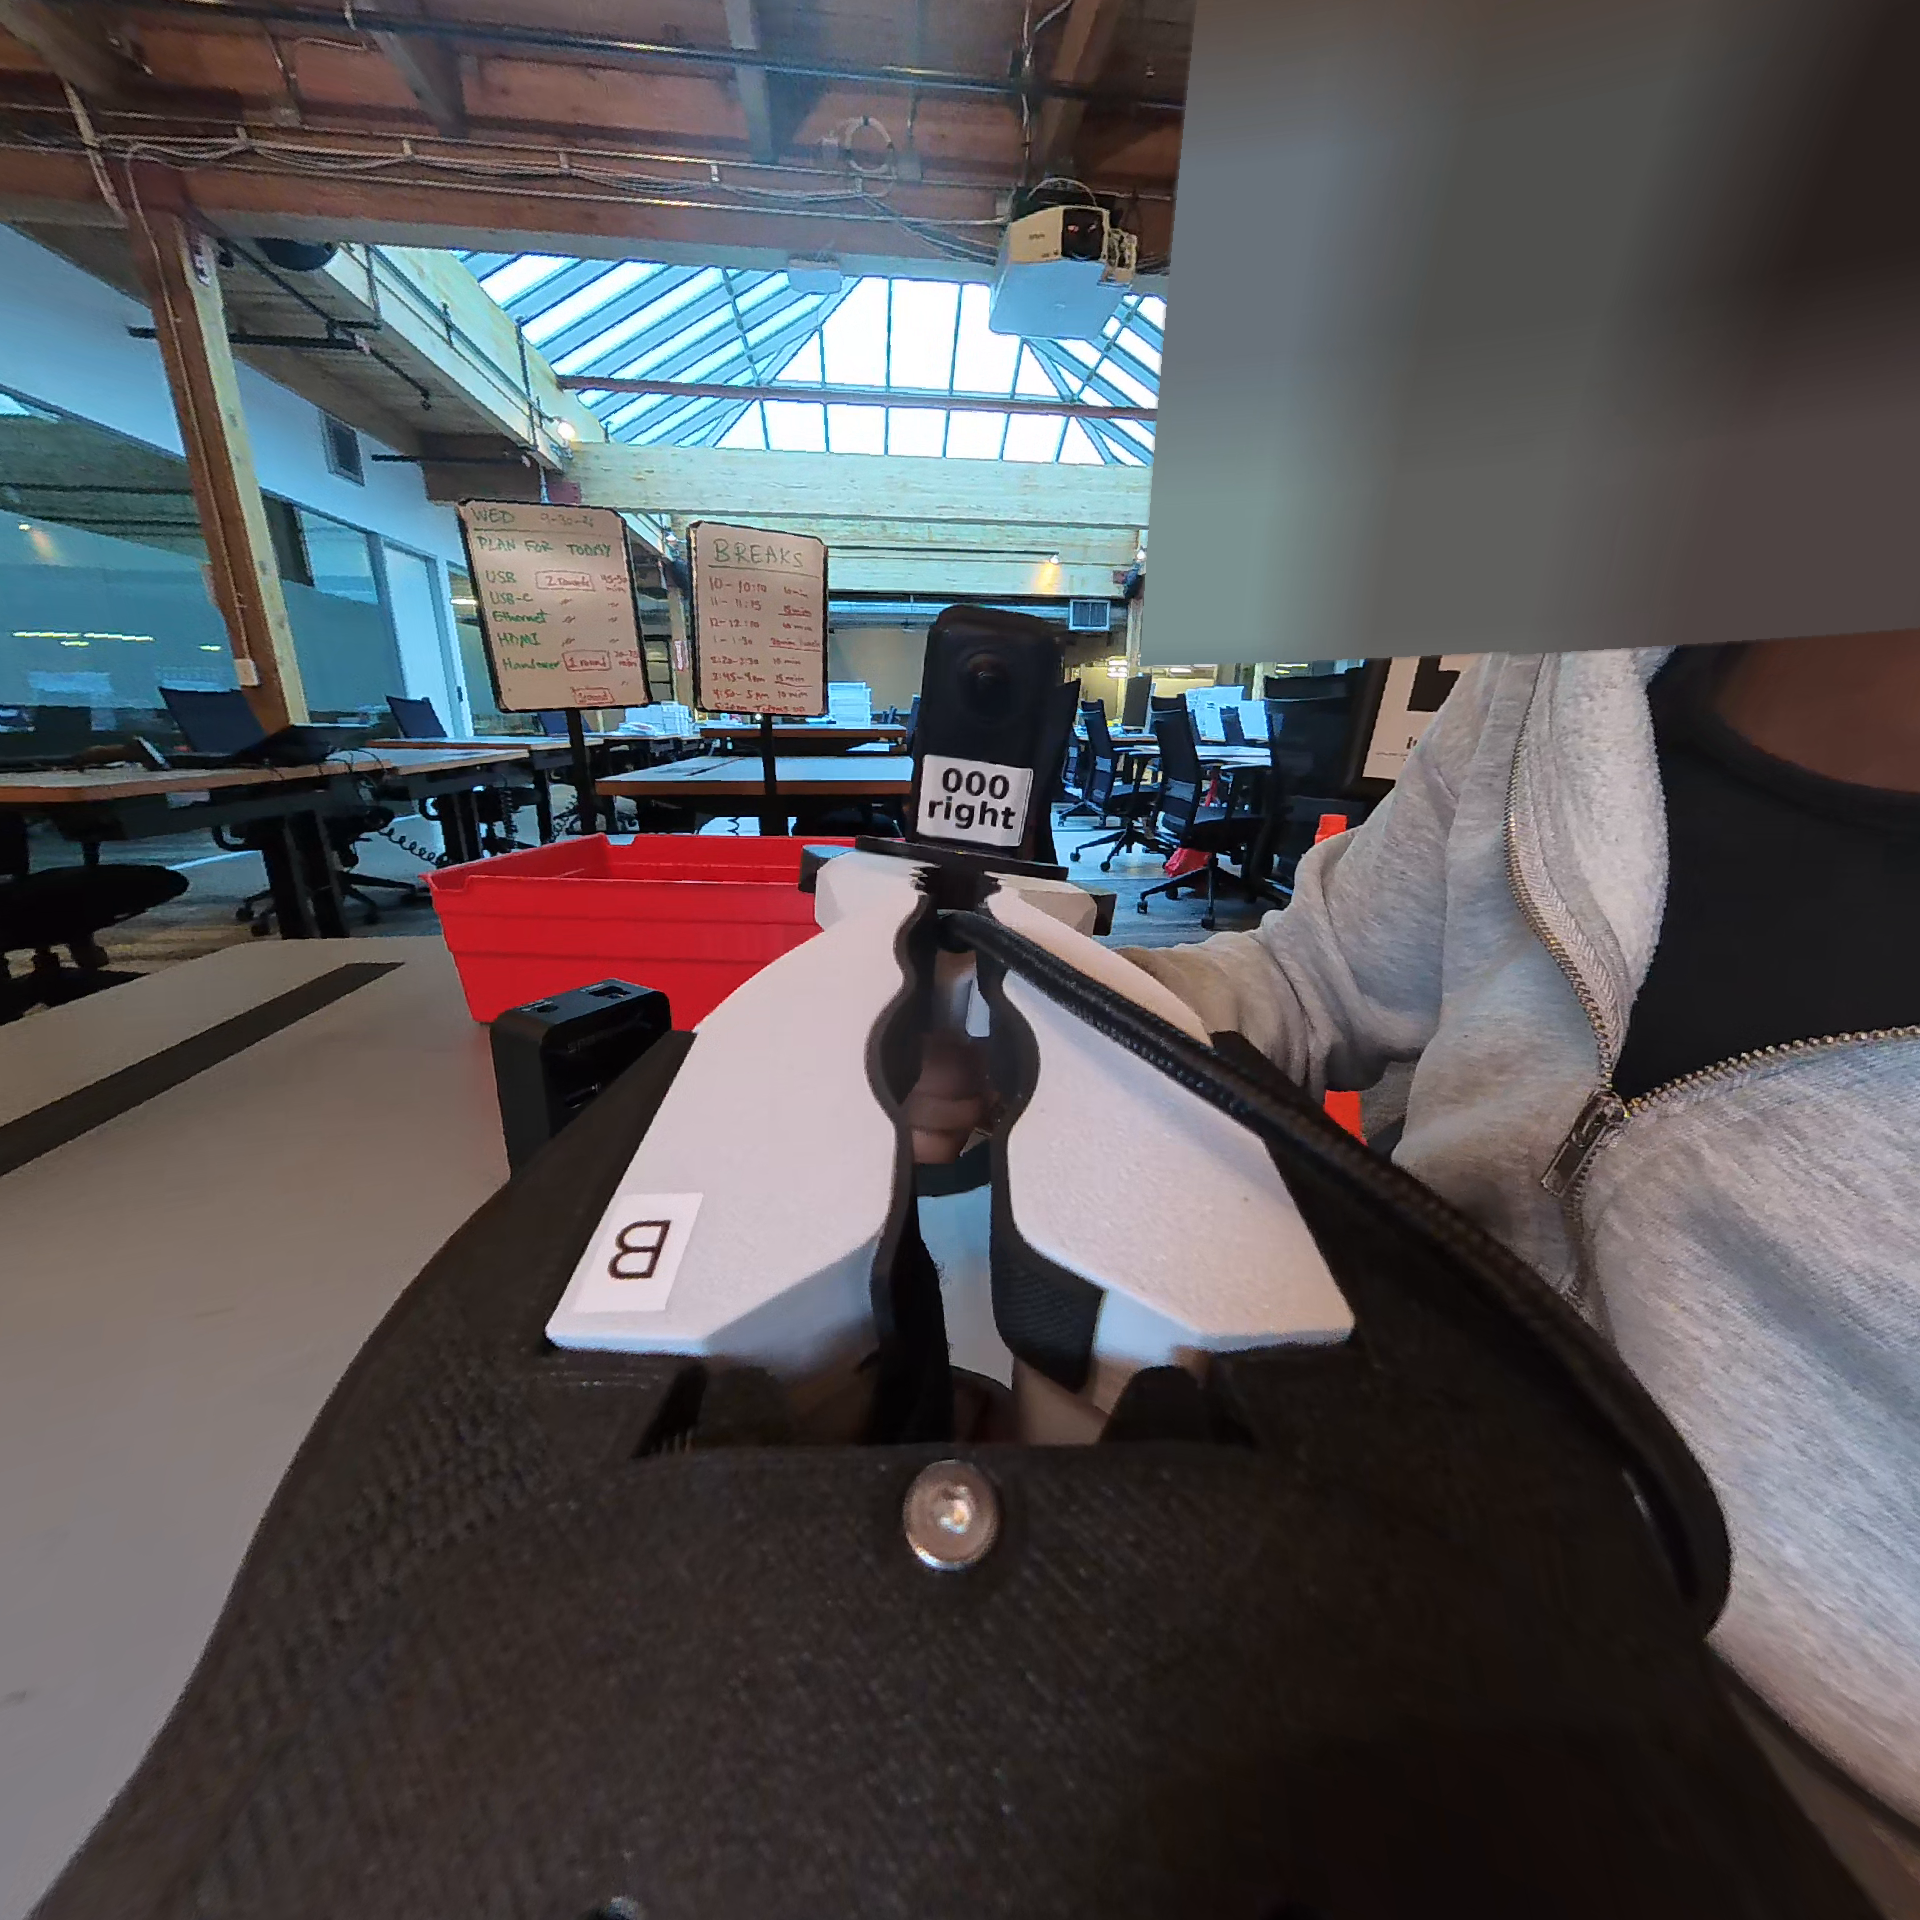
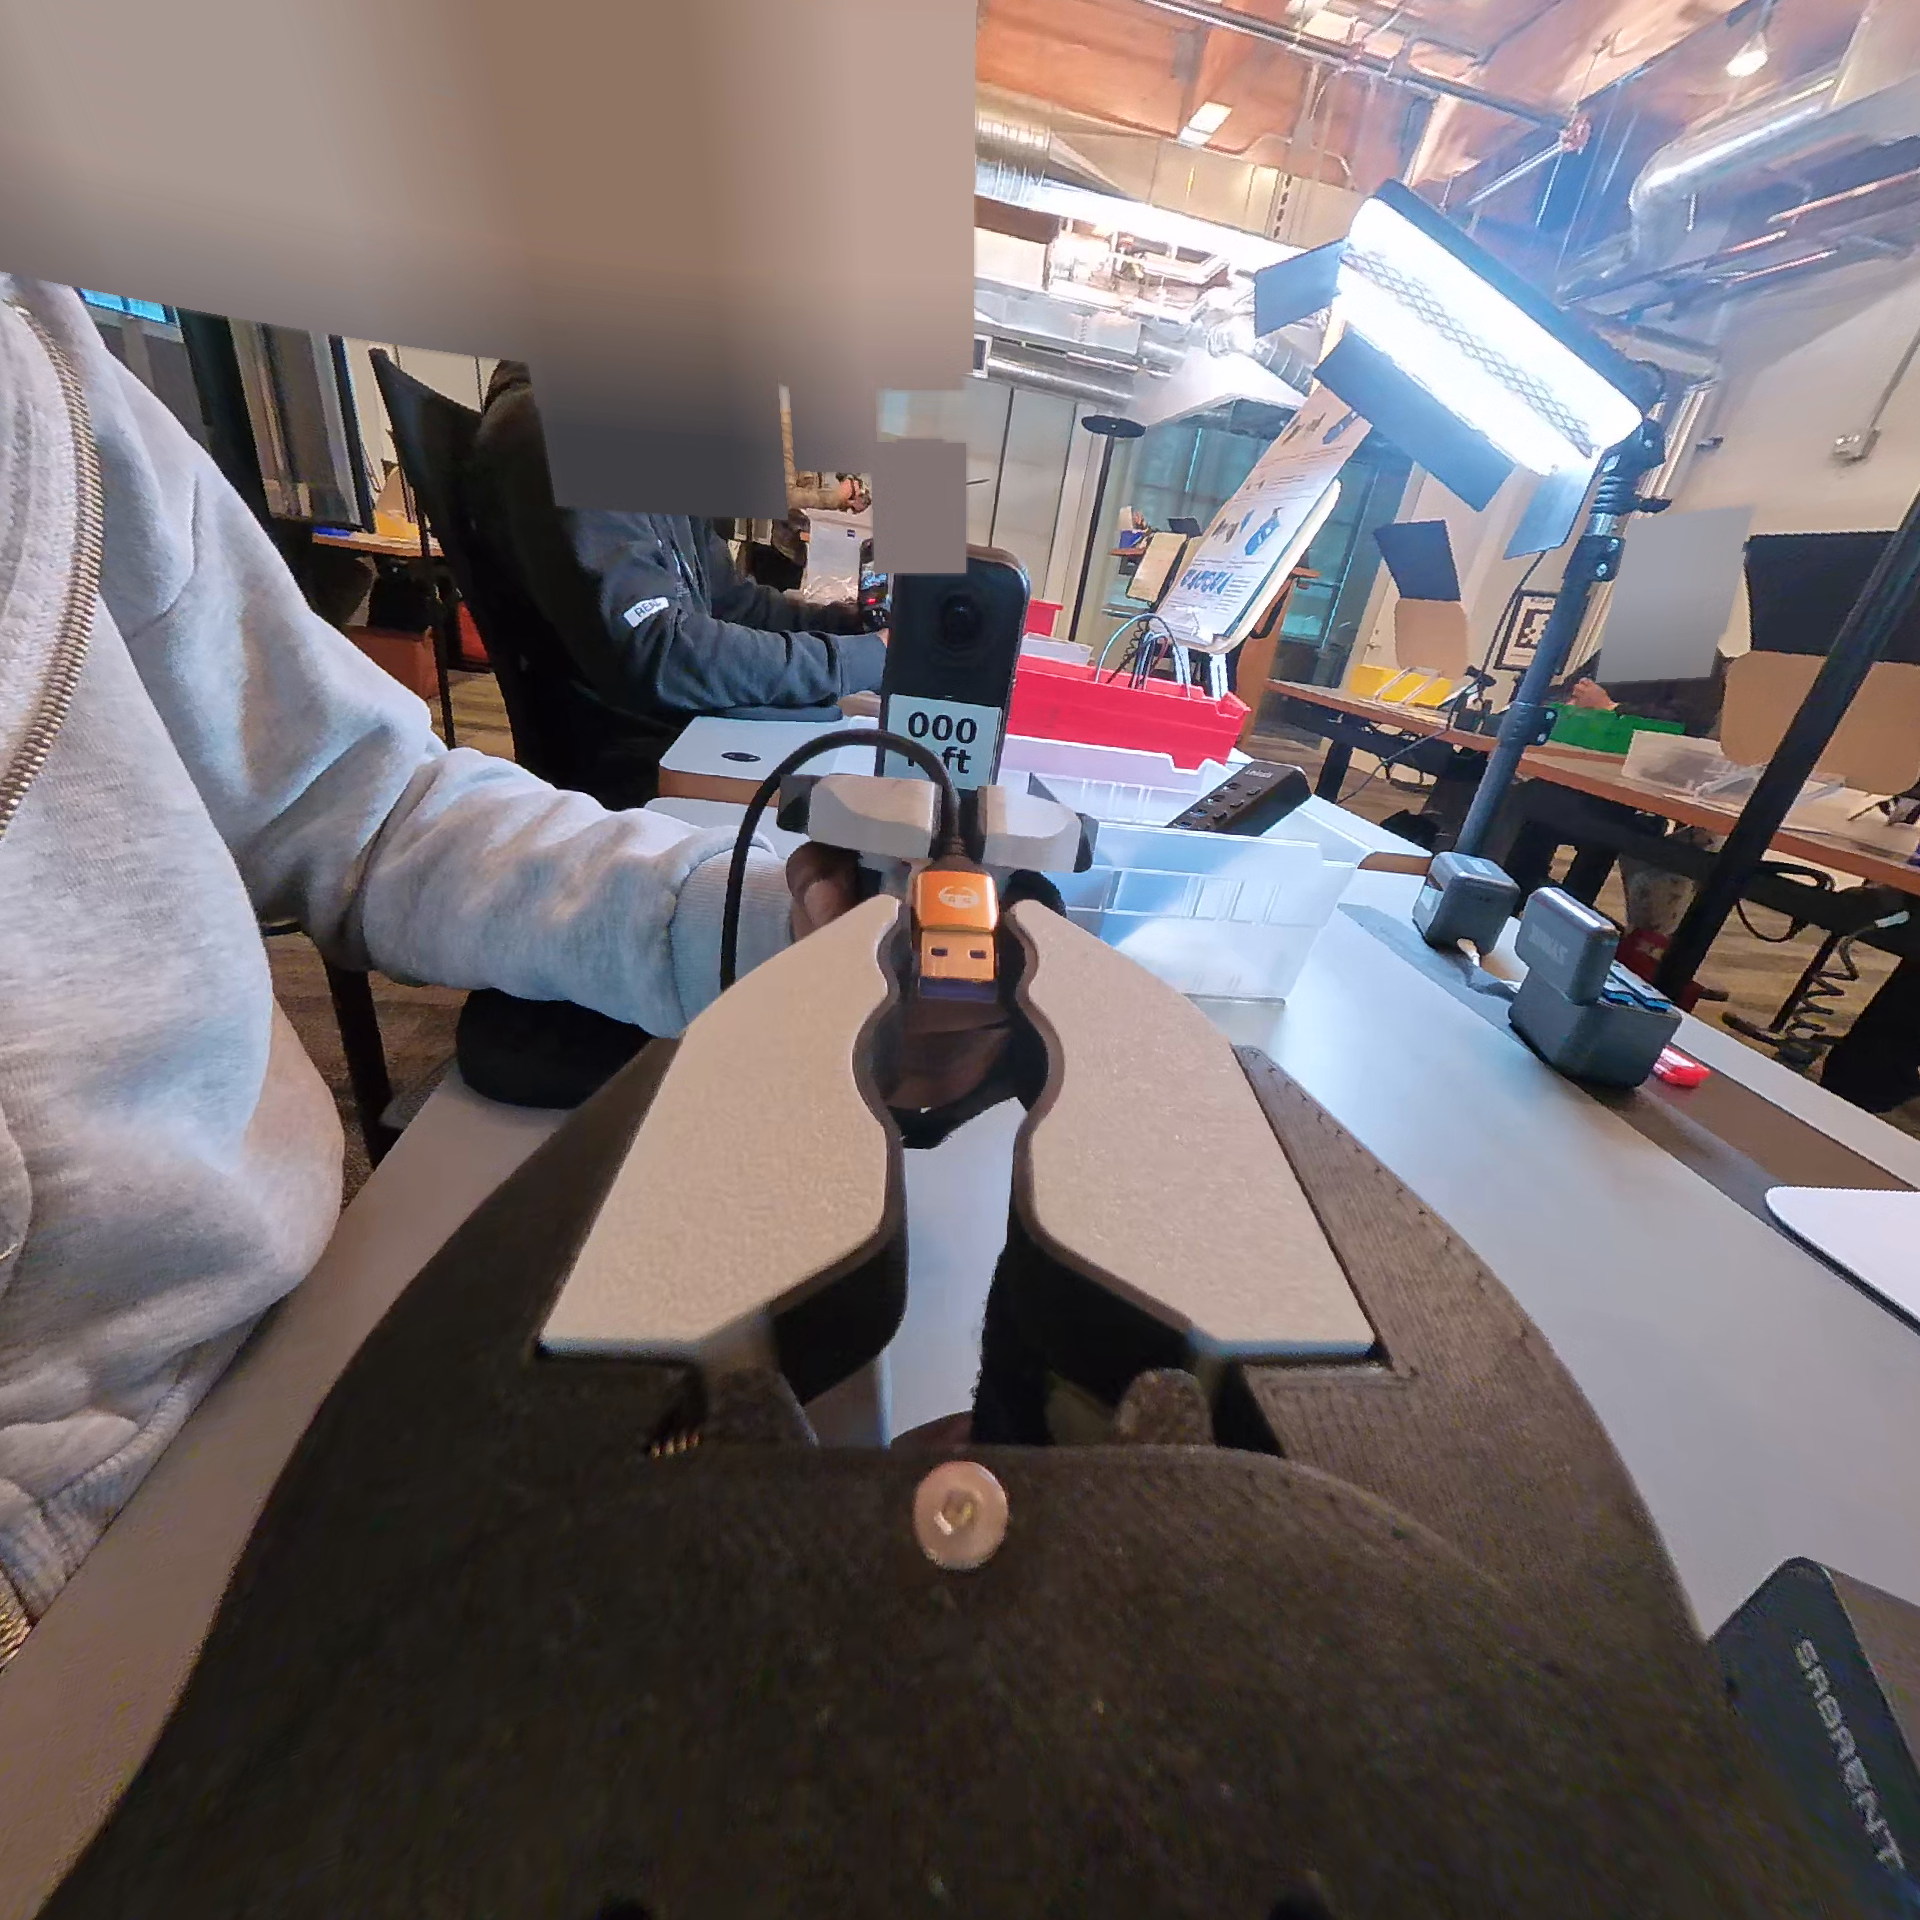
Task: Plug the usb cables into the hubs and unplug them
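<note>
The two grippers face each other tip to tip above the grey table (image 2: 1507, 1299). My right gripper (image 2: 954, 925) is shut on an orange USB plug (image 2: 956, 914), whose metal end points back at the camera. The plug's black braided cable (image 2: 740, 894) loops off to the left. My left gripper (image 1: 948, 909) is shut on the same cable (image 1: 1195, 1060) at its tips; the plug is hidden there. The cable runs off to the lower right. A black hub (image 1: 577, 1049) stands left of my left fingers. Two grey hubs (image 2: 1574, 987) sit on the table at right.
A red bin (image 1: 623, 914) stands behind the black hub. A clear white bin (image 2: 1195, 894) with a black hub strip (image 2: 1242, 795) is behind the grippers. Another black box (image 2: 1829, 1745) is at the near right corner. A light stand (image 2: 1538, 707) rises at right. The person's grey sleeves flank both grippers. My left and right fingertips are right by each other.
</note>
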Available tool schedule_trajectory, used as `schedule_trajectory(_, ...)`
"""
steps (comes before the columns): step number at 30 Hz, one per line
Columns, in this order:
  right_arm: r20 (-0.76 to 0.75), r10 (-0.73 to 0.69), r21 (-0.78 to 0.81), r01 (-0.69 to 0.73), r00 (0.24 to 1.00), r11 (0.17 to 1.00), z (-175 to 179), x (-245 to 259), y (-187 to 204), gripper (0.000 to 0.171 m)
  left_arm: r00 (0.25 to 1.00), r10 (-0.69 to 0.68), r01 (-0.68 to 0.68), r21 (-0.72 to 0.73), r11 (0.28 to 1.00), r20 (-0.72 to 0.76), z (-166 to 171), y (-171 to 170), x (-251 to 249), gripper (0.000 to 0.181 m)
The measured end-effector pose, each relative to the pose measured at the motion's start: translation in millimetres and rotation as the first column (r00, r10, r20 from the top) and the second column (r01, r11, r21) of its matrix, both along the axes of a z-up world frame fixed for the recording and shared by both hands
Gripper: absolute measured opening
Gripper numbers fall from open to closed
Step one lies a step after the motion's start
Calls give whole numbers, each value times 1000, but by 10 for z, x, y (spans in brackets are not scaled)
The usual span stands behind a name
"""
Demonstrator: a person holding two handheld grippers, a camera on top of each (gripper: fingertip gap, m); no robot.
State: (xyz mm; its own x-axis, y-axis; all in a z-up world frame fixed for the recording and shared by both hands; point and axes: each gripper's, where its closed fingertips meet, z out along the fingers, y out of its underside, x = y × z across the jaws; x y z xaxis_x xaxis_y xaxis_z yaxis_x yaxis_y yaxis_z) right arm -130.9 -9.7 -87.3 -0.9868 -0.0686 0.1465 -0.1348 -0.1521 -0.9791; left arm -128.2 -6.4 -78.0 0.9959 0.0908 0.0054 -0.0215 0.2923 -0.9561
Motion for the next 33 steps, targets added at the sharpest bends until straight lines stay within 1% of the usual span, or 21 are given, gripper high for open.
schedule_trajectory(3, -20, -7, 9, 7, 1000, 1000, -6, 2, 0, 15, 1000, -5, 5, -4, 1000, 3, -7, 0, 2, 7)
schedule_trajectory(8, -26, 6, 17, -5, 1000, 1000, -7, 14, 11, 15, 1000, 20, -20, -18, 1000, 13, -27, 1, -38, 20)
schedule_trajectory(14, -34, 10, 52, -8, 999, 999, -43, 12, 9, 15, 1000, 24, -25, -75, 997, -7, -85, 20, -30, 21)
schedule_trajectory(15, -30, 10, 53, -9, 999, 999, -43, 9, 10, 15, 1000, 18, -19, -98, 995, -17, -108, 27, -18, 23)
schedule_trajectory(17, -19, 13, 44, -12, 1000, 999, -19, -4, 29, 15, 997, 29, -42, -201, 979, -67, -200, 14, -21, 29)
schedule_trajectory(19, -17, 16, 37, -16, 1000, 999, 10, -20, 64, 15, 983, 127, -161, -299, 940, -131, -276, -77, -146, 30)
schedule_trajectory(21, -14, 34, 25, -34, 999, 999, 48, -12, 98, 16, 945, 264, -314, -321, 894, -191, -251, -227, -327, 28)
schedule_trajectory(22, -13, 50, 16, -50, 999, 999, 68, 3, 116, 16, 914, 351, -399, -301, 866, -201, -192, -323, -445, 27)
schedule_trajectory(24, -11, 109, -27, -109, 994, 994, 141, 68, 184, 16, 825, 544, -565, -237, 790, -154, -43, -562, -703, 27)
schedule_trajectory(25, -1, 147, -47, -147, 989, 988, 185, 100, 226, 16, 792, 600, -610, -196, 768, -113, 28, -662, -774, 27)
schedule_trajectory(26, 13, 179, -61, -178, 984, 982, 218, 119, 266, 16, 780, 622, -625, -142, 767, -69, 104, -729, -795, 28)
schedule_trajectory(27, 20, 203, -69, -201, 979, 977, 242, 130, 301, 15, 781, 624, -624, -74, 778, -18, 188, -782, -789, 28)
schedule_trajectory(28, 22, 204, -71, -202, 979, 977, 254, 116, 324, 15, 801, 599, -599, 3, 801, 28, 280, -808, -747, 28)
schedule_trajectory(29, 15, 175, -63, -173, 985, 983, 248, 71, 327, 16, 842, 536, -539, 76, 839, 57, 369, -793, -662, 28)
schedule_trajectory(30, -1, 125, -37, -125, 992, 992, 218, 7, 314, 16, 893, 443, -449, 121, 885, 74, 432, -737, -548, 29)
schedule_trajectory(31, -24, 70, 0, -70, 997, 998, 168, -61, 293, 16, 934, 345, -355, 124, 927, 89, 456, -649, -441, 30)
schedule_trajectory(32, -55, 22, 40, -20, 998, 999, 109, -117, 269, 16, 958, 267, -276, 86, 957, 103, 436, -540, -360, 34)
schedule_trajectory(33, -89, -15, 76, 22, 996, 997, 51, -157, 244, 16, 973, 206, -209, 15, 978, 101, 370, -414, -281, 41)
